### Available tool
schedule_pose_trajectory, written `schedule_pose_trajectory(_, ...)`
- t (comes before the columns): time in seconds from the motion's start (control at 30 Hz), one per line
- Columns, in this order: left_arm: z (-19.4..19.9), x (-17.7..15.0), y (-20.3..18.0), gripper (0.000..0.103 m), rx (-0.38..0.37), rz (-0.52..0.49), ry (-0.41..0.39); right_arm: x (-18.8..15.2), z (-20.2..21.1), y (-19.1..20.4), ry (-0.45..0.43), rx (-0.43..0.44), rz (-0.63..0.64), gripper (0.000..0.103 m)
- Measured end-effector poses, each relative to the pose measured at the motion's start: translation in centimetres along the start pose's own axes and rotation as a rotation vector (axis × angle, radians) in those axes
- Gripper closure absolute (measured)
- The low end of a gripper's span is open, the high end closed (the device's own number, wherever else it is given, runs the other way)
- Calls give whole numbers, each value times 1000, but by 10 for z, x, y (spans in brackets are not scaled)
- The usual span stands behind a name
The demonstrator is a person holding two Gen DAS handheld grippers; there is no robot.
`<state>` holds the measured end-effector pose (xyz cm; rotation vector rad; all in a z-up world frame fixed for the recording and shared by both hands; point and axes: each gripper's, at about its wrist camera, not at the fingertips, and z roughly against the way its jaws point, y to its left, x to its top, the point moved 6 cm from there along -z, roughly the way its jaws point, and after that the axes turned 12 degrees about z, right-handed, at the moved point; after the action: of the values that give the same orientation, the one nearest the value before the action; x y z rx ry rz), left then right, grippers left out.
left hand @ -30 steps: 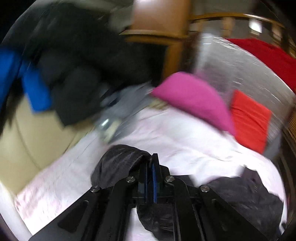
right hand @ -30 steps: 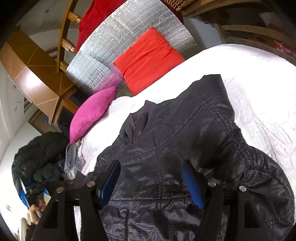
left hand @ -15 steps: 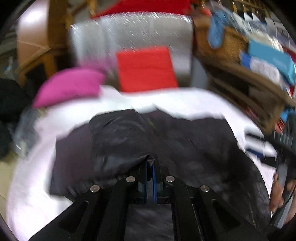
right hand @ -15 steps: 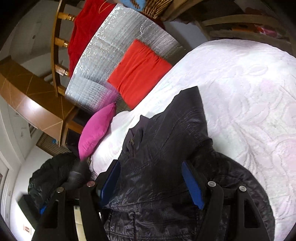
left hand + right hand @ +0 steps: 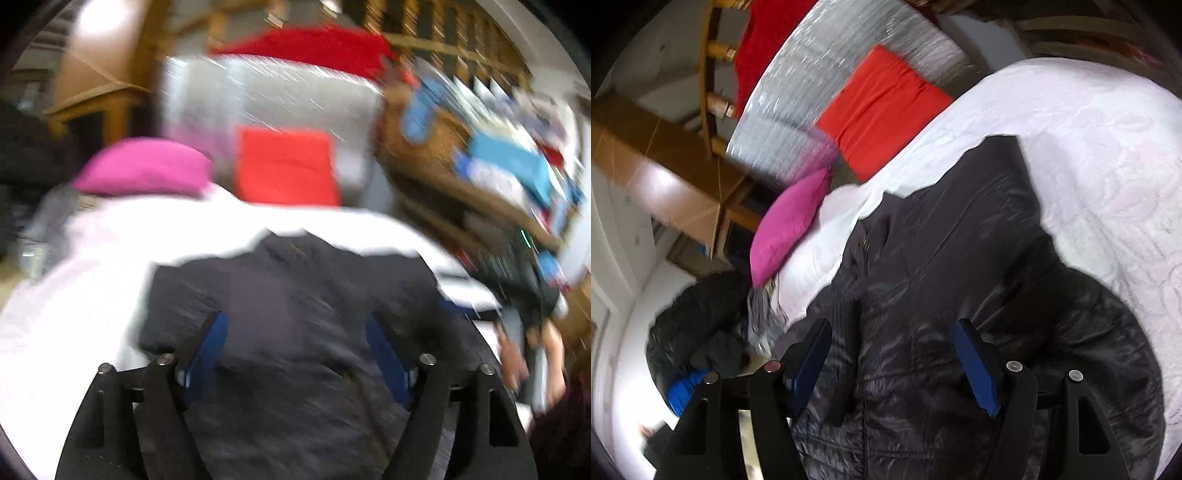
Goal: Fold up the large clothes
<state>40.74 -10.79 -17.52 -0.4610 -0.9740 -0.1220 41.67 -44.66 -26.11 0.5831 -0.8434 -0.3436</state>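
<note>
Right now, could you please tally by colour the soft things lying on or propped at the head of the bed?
Pink: 1, the pink cushion
Red-orange: 1, the red-orange cushion
Dark: 1, the dark jacket spread on the white bedspread
Total: 3

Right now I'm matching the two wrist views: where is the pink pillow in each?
Left wrist: pink pillow upper left, at the head of the white bed.
Right wrist: pink pillow left of centre, tilted.
Shared landmark: the red cushion beside it.
</note>
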Motion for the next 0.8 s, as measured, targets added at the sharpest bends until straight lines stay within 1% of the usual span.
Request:
schedule_pose_trajectory(0.07,-1,17,36,23,110,93,-52,-9,-7,18,25,-10,93,31)
schedule_pose_trajectory(0.13,-15,28,80,23,230,220,-54,-20,-15,38,51,-22,195,31)
schedule_pose_trajectory(0.17,-20,28,96,24,260,270,-50,-29,-21,52,71,-14,257,31)
schedule_pose_trajectory(0.23,-37,21,125,24,340,349,-9,-45,-32,72,103,-1,339,31)
schedule_pose_trajectory(0.3,-49,9,144,27,398,395,61,-56,-41,86,113,-23,411,31)
schedule_pose_trajectory(0.33,-61,5,152,35,386,438,108,-62,-49,93,123,-46,455,31)
schedule_pose_trajectory(0.37,-73,5,155,42,372,471,132,-67,-57,97,141,-64,485,31)
schedule_pose_trajectory(0.4,-78,3,157,43,374,487,154,-73,-66,102,170,-93,517,31)
schedule_pose_trajectory(0.47,-87,-2,156,43,392,480,192,-82,-82,110,208,-155,587,31)
schedule_pose_trajectory(0.5,-90,-2,154,43,387,474,218,-85,-88,114,215,-177,618,31)
schedule_pose_trajectory(0.53,-92,0,154,43,379,477,225,-87,-95,120,222,-210,655,31)
schedule_pose_trajectory(0.6,-97,2,153,43,361,477,236,-87,-103,129,224,-247,690,31)
schedule_pose_trajectory(0.67,-98,-7,152,43,354,456,263,-88,-113,139,234,-271,726,31)
schedule_pose_trajectory(0.7,-100,-9,151,43,346,443,274,-86,-118,144,234,-302,747,31)
schedule_pose_trajectory(0.73,-105,-11,152,43,339,420,289,-83,-122,148,224,-333,759,31)
schedule_pose_trajectory(0.8,-115,-15,150,43,339,373,311,-72,-127,153,192,-367,753,31)
